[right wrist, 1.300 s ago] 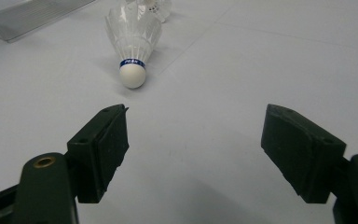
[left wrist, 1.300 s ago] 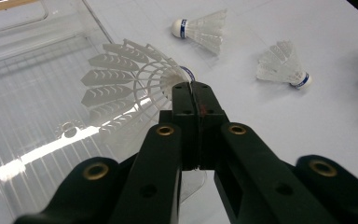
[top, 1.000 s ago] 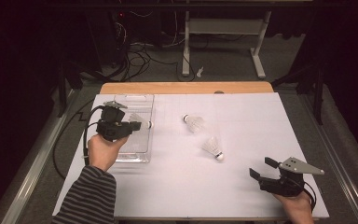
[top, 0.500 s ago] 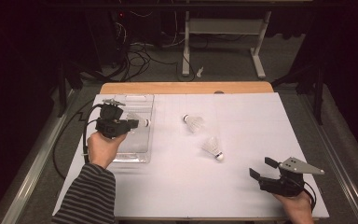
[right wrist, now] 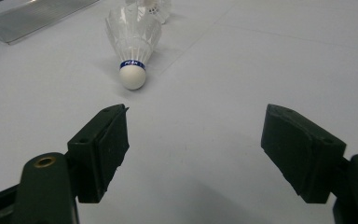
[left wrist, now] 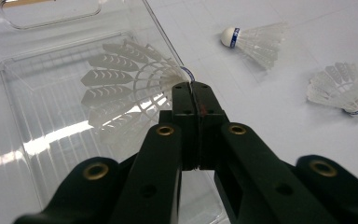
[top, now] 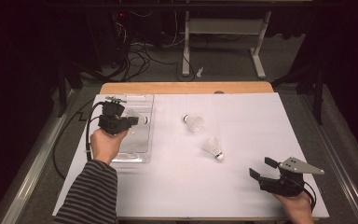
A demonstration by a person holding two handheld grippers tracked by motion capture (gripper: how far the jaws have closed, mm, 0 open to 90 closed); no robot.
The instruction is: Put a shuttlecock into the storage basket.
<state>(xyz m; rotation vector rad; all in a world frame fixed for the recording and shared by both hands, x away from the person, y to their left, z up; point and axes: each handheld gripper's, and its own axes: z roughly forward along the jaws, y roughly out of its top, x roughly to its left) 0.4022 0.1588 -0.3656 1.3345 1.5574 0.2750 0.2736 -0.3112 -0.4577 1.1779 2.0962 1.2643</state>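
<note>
Holding a white plastic-skirted shuttlecock (left wrist: 135,88) by its cork end, the left hand-held gripper (top: 133,121) hangs over the clear plastic rectangular tray (top: 142,151) at the left of the white paper-covered tabletop (top: 242,121).

- Left jaws clenched tight on the cork; skirt fans out over the tray's ribbed floor, seen in the left gripper view. Cannot tell if the skirt already touches the floor.
- Right hand-held gripper (top: 260,169) sits at the near right edge, jaws spread wide, nothing between them.
- Two more white feathery shuttlecocks with blue-banded corks lie loose mid-tabletop: the far one (top: 194,122) and the near one (top: 213,147), close together, well apart from the tray.

Step in hand, by my reading: setting the held shuttlecock into the tray.

- Lower until the skirt rests inside the walls, not across the rim.
- Keep the cork clear of the tray's right wall, which runs just beside the jaw tips.
- Release low; a light shuttlecock rolls on its cone if dropped.
- Withdraw straight back so the jaws do not snag the skirt.
- Near shuttlecock lies straight ahead of the right gripper, cork toward it: a likely next pick.
</note>
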